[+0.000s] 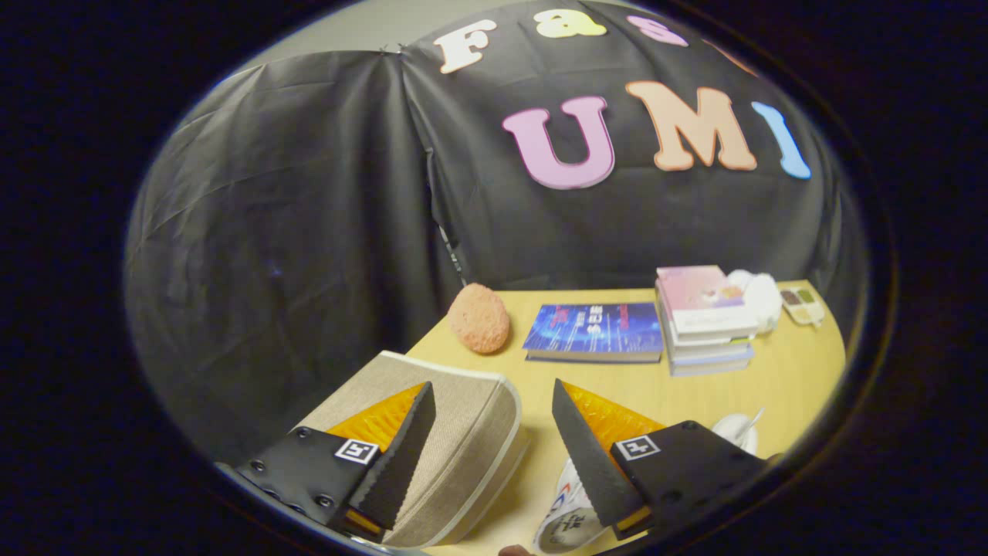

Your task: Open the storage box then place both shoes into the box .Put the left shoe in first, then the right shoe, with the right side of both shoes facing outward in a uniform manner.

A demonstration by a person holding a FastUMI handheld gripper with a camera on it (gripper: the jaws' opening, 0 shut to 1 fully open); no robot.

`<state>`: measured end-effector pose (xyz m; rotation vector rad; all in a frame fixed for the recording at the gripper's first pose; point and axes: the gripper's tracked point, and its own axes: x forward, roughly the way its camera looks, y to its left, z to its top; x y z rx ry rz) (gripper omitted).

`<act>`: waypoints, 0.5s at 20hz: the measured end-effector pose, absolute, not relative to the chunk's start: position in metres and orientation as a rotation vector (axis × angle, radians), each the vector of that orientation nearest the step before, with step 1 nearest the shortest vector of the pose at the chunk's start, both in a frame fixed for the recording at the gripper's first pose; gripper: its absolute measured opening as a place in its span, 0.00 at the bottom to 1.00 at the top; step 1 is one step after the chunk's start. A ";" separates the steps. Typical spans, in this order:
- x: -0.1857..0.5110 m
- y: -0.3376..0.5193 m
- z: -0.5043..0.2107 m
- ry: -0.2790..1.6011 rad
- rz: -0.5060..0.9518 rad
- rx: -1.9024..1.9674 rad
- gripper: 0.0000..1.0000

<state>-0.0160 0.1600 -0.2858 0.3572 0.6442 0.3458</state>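
Gripper view looks over a wooden table (772,378) from above its near left corner, where the beige fabric storage box (455,432) sits with its lid closed, half under the left finger. Behind the box, by the table's left edge, lies a pinkish sponge-like lump (479,317); to its right a blue book (594,330) lies flat, then a stack of books (706,320) toward the far right corner with something white behind it. Under the right finger I can see part of a white shoe (567,517), and another white thing (737,432) just beyond it, possibly the second shoe. I judge the first step is in hand: the box has yet to be opened, so the next move calls for dropping onto the lid's edge and lifting it. The gripper (494,440) hangs with fingers spread wide, holding nothing, touching nothing I can make out.
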 end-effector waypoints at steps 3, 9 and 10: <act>-0.029 0.171 -0.310 0.730 0.352 0.428 0.96; -0.046 0.183 -0.334 0.839 0.352 0.609 0.98; -0.046 0.185 -0.337 0.860 0.351 0.666 0.98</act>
